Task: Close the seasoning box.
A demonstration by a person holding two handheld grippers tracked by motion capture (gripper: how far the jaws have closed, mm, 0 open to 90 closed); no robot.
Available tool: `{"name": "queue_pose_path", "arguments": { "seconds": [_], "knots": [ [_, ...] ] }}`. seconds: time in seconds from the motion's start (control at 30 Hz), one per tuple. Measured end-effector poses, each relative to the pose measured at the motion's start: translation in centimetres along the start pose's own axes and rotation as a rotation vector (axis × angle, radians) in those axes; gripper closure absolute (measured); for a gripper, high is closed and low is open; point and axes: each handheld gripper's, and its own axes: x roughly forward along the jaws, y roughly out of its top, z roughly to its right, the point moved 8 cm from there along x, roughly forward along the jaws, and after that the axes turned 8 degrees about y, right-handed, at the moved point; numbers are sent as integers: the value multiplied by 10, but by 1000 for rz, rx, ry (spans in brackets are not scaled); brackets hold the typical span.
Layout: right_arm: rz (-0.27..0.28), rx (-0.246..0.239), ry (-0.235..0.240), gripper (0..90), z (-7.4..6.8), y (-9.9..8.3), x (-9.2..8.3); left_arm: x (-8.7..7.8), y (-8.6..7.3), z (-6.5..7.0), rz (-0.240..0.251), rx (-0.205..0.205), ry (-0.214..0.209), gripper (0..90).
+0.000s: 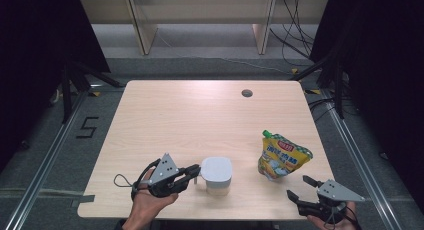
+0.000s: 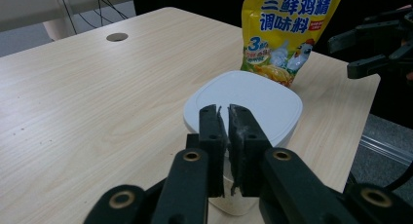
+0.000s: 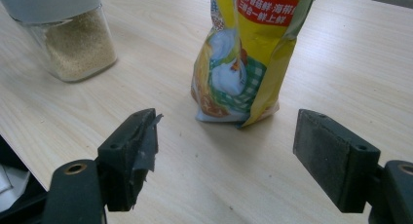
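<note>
A clear square jar of pale grains with a white lid (image 1: 216,175) (image 2: 248,102) (image 3: 73,39) stands near the table's front edge. My left gripper (image 1: 196,173) (image 2: 228,109) lies level at the jar's left side, its jaws almost together with a thin slit and nothing between them, tips at the lid's near rim. A yellow seasoning pouch (image 1: 281,157) (image 2: 287,34) (image 3: 248,53) stands upright to the right of the jar. My right gripper (image 1: 300,187) (image 3: 229,126) is at the front right corner, wide open, pointing at the pouch from a short way off; it also appears in the left gripper view (image 2: 360,51).
The light wooden table (image 1: 200,115) has a round cable hole (image 1: 246,93) (image 2: 117,37) at the back right. Beyond it are wooden shelf legs (image 1: 142,30) and loose cables (image 1: 295,40) on the floor. Dark stands flank both sides.
</note>
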Motion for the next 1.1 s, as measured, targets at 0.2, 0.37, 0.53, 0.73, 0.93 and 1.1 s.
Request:
{"name": "queue_pose_path", "arguments": {
  "seconds": [0.2, 0.37, 0.53, 0.73, 0.93, 1.1],
  "knots": [
    [1, 8, 8, 255, 0, 0, 0, -4, -2, -5, 7, -19, -10, 764],
    [-1, -7, 4, 254, 0, 0, 1, -9, -4, -6, 17, -49, 1, 649],
    [-3, -11, 9, 255, -1, 1, 3, -16, -10, -11, 4, -47, 27, 508],
    [4, -12, 1, 254, -1, 2, 3, -18, -28, -16, -26, -73, 41, 397],
    [-4, -2, 15, 254, -3, 2, 3, -24, -48, -17, -71, -94, 44, 351],
    [-5, 10, 9, 254, -3, 1, 2, -28, -54, -15, -70, -91, 38, 333]
  ]
}}
